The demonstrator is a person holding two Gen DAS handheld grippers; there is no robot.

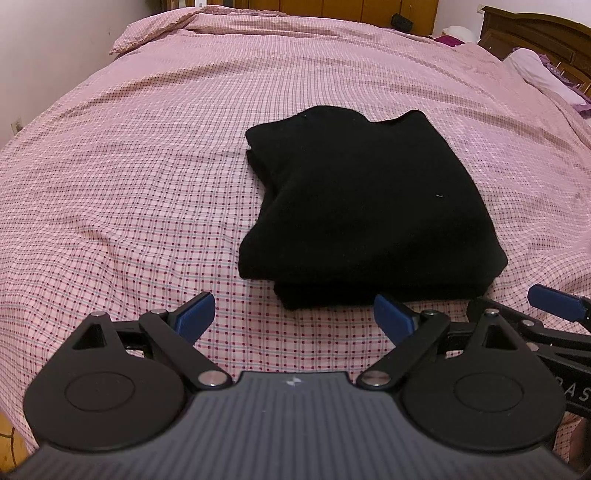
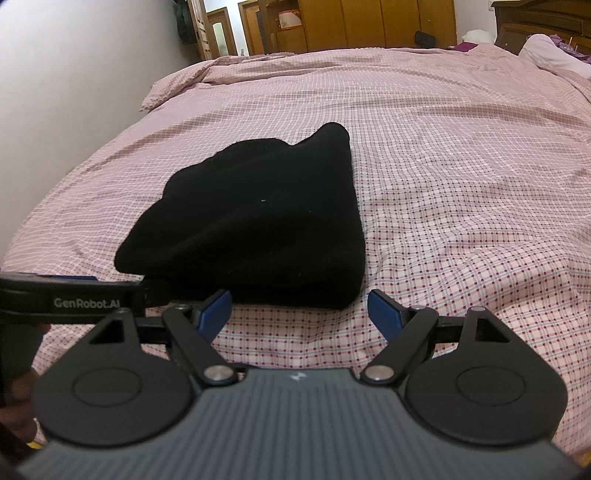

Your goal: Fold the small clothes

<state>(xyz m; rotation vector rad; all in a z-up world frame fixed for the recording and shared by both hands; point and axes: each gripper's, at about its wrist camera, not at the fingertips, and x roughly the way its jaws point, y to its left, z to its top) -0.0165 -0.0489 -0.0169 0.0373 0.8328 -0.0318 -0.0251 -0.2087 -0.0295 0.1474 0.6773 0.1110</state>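
A folded black fleece garment (image 1: 362, 206) lies on the pink checked bed (image 1: 129, 184), just ahead of both empty, spread hand-held grippers: left (image 1: 294, 314), right (image 2: 299, 310). Nudging its near edge could undo the layers.

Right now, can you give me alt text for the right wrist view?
A folded black garment lies on a pink checked bedspread, just beyond the open, empty right gripper. The left gripper pokes in from the left edge; wooden wardrobes stand behind the bed.

Pink checked bed (image 1: 147, 177), wooden wardrobes (image 2: 369, 26), white wall (image 2: 74, 74).
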